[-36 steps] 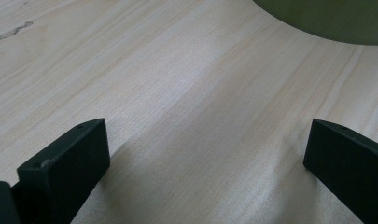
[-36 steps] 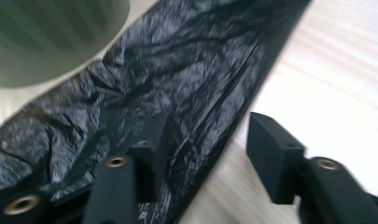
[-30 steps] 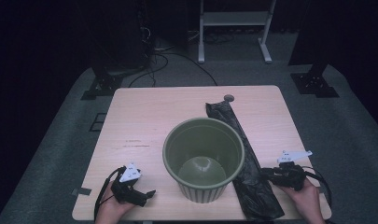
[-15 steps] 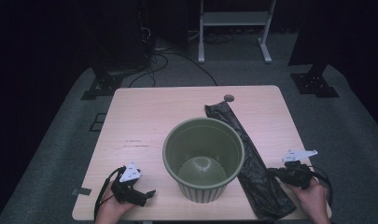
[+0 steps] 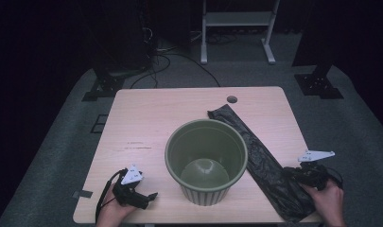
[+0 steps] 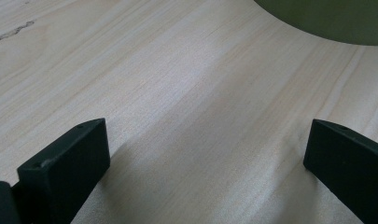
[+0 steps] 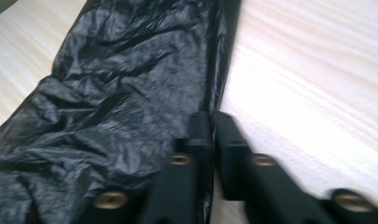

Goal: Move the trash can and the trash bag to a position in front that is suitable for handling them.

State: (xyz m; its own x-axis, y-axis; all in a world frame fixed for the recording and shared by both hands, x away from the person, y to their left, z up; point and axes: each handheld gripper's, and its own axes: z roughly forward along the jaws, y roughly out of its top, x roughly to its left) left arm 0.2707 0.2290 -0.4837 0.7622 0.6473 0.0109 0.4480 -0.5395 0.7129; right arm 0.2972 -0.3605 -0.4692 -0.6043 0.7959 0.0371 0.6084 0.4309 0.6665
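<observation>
We're on the bag pickup. The right hand-held gripper (image 5: pixel 293 174) sits at the near right corner of the worktop (image 5: pixel 146 118), on the near end of the black bin bag (image 5: pixel 260 156). In the right gripper view its jaws are almost together, with a thin slit between the tips, right at the bag's edge fold (image 7: pixel 214 70). They have just been opening a little. We judge a pinch on the edge film, but the view is blurred, so we cannot tell for sure that film is caught.

The bag lies flat in a long strip, running from near the worktop's cable hole (image 5: pixel 232 99) diagonally down to the right corner and passing just beside the green bin (image 5: pixel 206 158). The bin stands upright and empty at mid-worktop.

The left hand-held gripper (image 5: pixel 149 197) rests at the near left of the worktop with its jaws wide apart and nothing between them. In its own view bare wood (image 6: pixel 186 93) lies ahead and the bin's wall is at the top right.

To do this step well:
- confirm the film is really between the pads before lifting; thin plastic slips
- grip one layer at the open end, if we can find it, so the mouth can spread
- lift slowly and keep the strip clear of the bin rim
- bring the left one over to take the opposite edge

Count: one bin, one bag, two hand-held grippers, one worktop.
</observation>
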